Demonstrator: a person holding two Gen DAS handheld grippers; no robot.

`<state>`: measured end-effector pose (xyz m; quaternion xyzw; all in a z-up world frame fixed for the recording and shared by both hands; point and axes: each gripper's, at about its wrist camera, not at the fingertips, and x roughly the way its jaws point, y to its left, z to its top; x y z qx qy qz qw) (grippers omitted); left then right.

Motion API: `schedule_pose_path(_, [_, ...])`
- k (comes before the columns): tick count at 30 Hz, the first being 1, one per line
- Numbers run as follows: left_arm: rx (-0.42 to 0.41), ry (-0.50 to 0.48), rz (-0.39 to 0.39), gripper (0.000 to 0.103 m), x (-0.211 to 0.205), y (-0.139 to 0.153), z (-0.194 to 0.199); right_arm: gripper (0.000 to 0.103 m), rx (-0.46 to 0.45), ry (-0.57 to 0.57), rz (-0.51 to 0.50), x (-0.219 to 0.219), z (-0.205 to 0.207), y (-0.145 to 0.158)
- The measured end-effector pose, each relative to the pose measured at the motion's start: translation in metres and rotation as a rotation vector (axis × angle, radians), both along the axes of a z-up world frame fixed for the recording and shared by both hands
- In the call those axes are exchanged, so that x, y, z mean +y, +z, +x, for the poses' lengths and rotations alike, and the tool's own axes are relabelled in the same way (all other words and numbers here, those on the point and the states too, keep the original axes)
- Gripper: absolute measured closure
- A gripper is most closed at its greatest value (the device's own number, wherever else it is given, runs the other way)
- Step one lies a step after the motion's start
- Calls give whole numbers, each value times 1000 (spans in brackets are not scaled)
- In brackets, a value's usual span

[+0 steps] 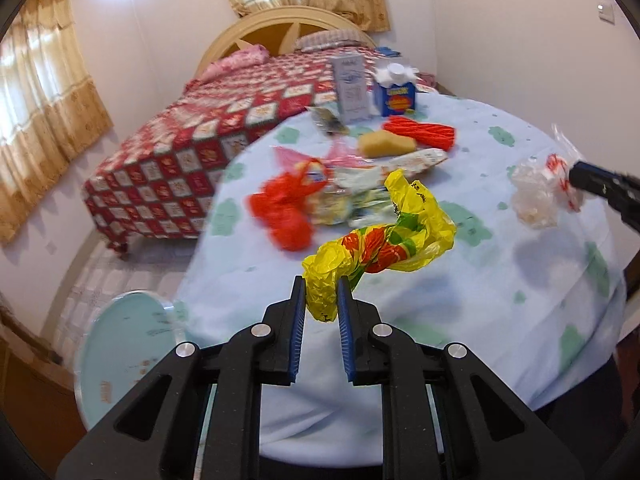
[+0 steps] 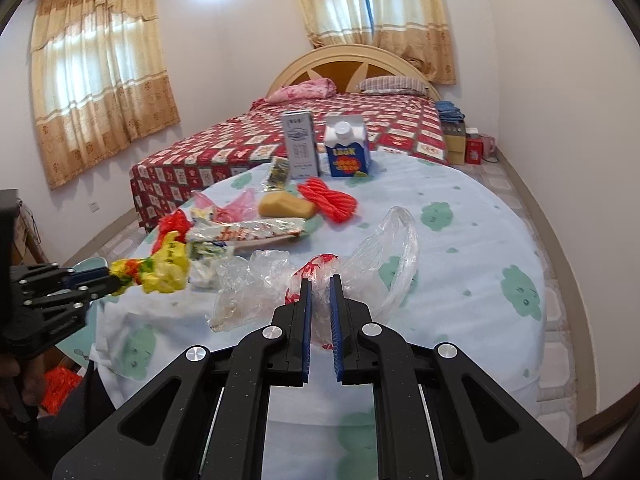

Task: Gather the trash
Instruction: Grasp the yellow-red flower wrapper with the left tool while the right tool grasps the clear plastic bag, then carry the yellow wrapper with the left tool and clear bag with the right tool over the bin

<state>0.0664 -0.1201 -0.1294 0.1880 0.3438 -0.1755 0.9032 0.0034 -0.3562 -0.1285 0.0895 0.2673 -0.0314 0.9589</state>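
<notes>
Left hand-held gripper (image 1: pixel 321 285) was clamped on one end of the yellow plastic bag (image 1: pixel 384 240); the blue pads pinched the crumpled plastic and the rest of the bag hung forward over the bench (image 1: pixel 500 280), near its front edge. Right hand-held gripper (image 2: pixel 319 285) was closed on the clear plastic bag (image 2: pixel 360 264) with red print, which bunched up ahead of the fingers and spread to both sides above the blue cloud-print cloth. From the left wrist view I saw the right one's black tip at the far right edge, with the clear bag at it. The rest of the trash sat further back in a loose pile: red plastic bag (image 1: pixel 286 208), long snack wrapper (image 2: pixel 248 232), pink wrapper (image 2: pixel 236 202). Behind that were a yellow sponge (image 2: pixel 286 205), a coil of orange cord (image 2: pixel 332 199), a grey carton (image 2: pixel 299 146) and a blue carton (image 2: pixel 346 148), both upright at the far rim. A pale blue stool (image 1: pixel 128 344) stood by the bench's left side, and a bed (image 2: pixel 280 140) lay beyond.
</notes>
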Motion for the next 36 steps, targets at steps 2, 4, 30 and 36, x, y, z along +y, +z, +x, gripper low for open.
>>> schedule_pose_path(2, [-5, 26, 4, 87, 17, 4, -1, 94, -8, 15, -7, 9, 6, 4])
schedule_pose_path(4, [-15, 53, 6, 87, 33, 9, -1, 94, -15, 35, -9, 20, 15, 7])
schedule_pose_path(30, [-52, 364, 14, 87, 177, 22, 18, 94, -53, 300, -91, 165, 92, 39])
schedule_pose_path(36, [-48, 410, 11, 87, 199, 21, 20, 94, -54, 349, -107, 193, 104, 42])
